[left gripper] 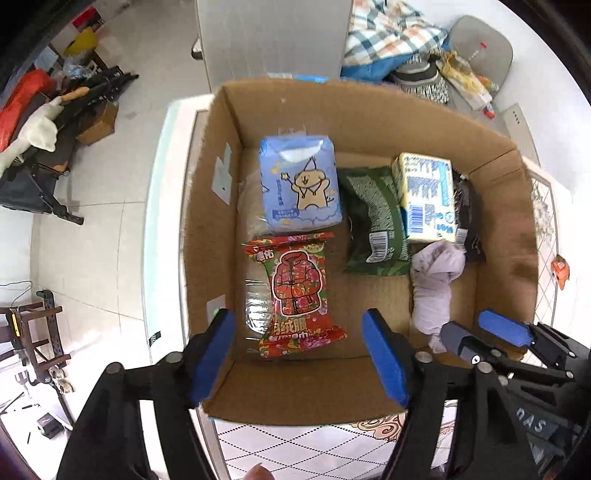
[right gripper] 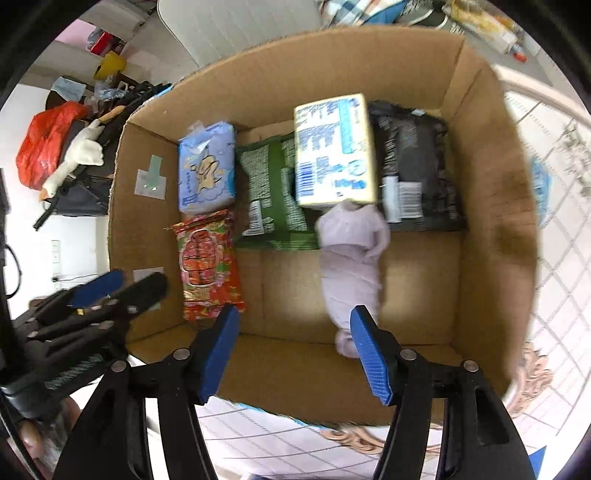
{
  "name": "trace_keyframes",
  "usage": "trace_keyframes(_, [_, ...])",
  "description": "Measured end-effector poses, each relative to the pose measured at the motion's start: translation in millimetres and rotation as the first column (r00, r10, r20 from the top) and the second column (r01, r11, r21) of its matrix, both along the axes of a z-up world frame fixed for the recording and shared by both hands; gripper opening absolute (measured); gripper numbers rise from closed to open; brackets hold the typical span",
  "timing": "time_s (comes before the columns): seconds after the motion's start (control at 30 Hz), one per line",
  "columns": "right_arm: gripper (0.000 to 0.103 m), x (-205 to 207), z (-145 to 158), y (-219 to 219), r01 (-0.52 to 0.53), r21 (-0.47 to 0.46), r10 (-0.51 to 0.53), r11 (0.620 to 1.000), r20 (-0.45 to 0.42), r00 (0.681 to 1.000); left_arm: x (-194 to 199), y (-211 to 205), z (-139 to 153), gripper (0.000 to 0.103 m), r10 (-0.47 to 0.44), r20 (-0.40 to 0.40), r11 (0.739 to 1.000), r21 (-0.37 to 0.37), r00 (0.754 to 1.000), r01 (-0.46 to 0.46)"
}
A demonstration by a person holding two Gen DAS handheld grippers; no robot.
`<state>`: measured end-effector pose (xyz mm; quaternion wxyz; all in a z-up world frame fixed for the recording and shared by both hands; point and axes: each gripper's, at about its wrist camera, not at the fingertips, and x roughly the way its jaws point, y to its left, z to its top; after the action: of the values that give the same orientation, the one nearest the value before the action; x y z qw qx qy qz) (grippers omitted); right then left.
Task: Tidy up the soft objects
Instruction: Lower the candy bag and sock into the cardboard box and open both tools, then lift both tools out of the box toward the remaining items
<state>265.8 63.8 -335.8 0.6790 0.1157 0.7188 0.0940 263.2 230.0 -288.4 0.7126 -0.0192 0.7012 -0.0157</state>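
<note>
An open cardboard box (left gripper: 369,110) (right gripper: 295,66) holds soft packs: a blue tissue pack (left gripper: 301,184) (right gripper: 207,166), a red printed pack (left gripper: 295,291) (right gripper: 207,262), a green bag (left gripper: 376,218) (right gripper: 275,195), a yellow-blue pack (left gripper: 428,195) (right gripper: 334,147), a black bag (right gripper: 417,170) and a rolled lilac cloth (left gripper: 434,288) (right gripper: 351,258). My left gripper (left gripper: 299,358) is open and empty above the box's near wall, over the red pack. My right gripper (right gripper: 295,354) is open and empty above the near wall, beside the lilac cloth; it also shows in the left wrist view (left gripper: 480,332).
The box stands on a table with a patterned white cloth (left gripper: 295,446) (right gripper: 554,258). A bed with plaid bedding (left gripper: 388,33) and a grey cushion (left gripper: 480,48) lie behind. Clutter, a red bag (right gripper: 48,140) and a plush goose (right gripper: 77,155) are at left on the floor side.
</note>
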Motion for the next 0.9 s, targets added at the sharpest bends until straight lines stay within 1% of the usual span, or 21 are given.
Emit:
trace_keyframes(0.07, [0.070, -3, 8, -5, -0.008, -0.037, 0.009, 0.999, 0.027, 1.000, -6, 0, 12, 0.086, 0.008, 0.030, 1.000, 0.002, 1.000, -0.008])
trace_keyframes(0.1, [0.073, -5, 10, -8, -0.010, -0.056, 0.012, 0.998, 0.035, 0.999, -10, 1, 16, 0.090, 0.010, 0.045, 1.000, 0.008, 0.999, -0.011])
trace_keyframes(0.13, [0.073, -6, 13, -10, -0.012, -0.065, 0.014, 0.998, 0.041, 0.999, -14, 2, 19, 0.095, 0.011, 0.060, 1.000, 0.013, 0.998, -0.012])
trace_keyframes(0.17, [0.073, -9, 16, -13, -0.014, -0.072, 0.018, 0.997, 0.049, 0.999, -13, 0, 22, 0.099, 0.012, 0.067, 1.000, 0.017, 0.998, -0.013])
trace_keyframes(0.27, [0.073, -17, 25, -19, -0.028, -0.108, 0.035, 0.994, 0.067, 0.997, -21, -2, 35, 0.100, 0.020, 0.099, 0.999, 0.029, 0.995, -0.023])
trace_keyframes(0.3, [0.077, -20, 28, -21, -0.030, -0.113, 0.038, 0.993, 0.072, 0.997, -25, -3, 39, 0.100, 0.024, 0.104, 0.999, 0.032, 0.994, -0.028])
trace_keyframes(0.33, [0.088, -23, 31, -22, -0.033, -0.121, 0.042, 0.992, 0.074, 0.996, -27, -5, 41, 0.100, 0.028, 0.110, 0.999, 0.031, 0.994, -0.032])
trace_keyframes(0.4, [0.100, -31, 37, -22, -0.051, -0.146, 0.063, 0.988, 0.083, 0.995, -34, -7, 47, 0.100, 0.033, 0.128, 0.999, 0.035, 0.991, -0.038])
trace_keyframes(0.47, [0.100, -38, 44, -22, -0.059, -0.166, 0.077, 0.984, 0.106, 0.991, -38, -9, 51, 0.100, 0.034, 0.143, 0.998, 0.038, 0.989, -0.040])
trace_keyframes(0.6, [0.101, -52, 62, -24, -0.058, -0.196, 0.091, 0.979, 0.160, 0.983, -53, -12, 67, 0.100, 0.050, 0.172, 0.998, 0.017, 0.984, -0.054])
trace_keyframes(0.8, [0.102, -74, 96, -35, -0.037, -0.194, 0.082, 0.980, 0.229, 0.970, -73, -24, 100, 0.100, 0.027, 0.251, 0.998, 0.052, 0.968, -0.041])
trace_keyframes(0.9, [0.103, -82, 113, -40, -0.029, -0.177, 0.075, 0.984, 0.258, 0.963, -82, -31, 117, 0.100, 0.021, 0.283, 0.997, 0.061, 0.959, -0.039])
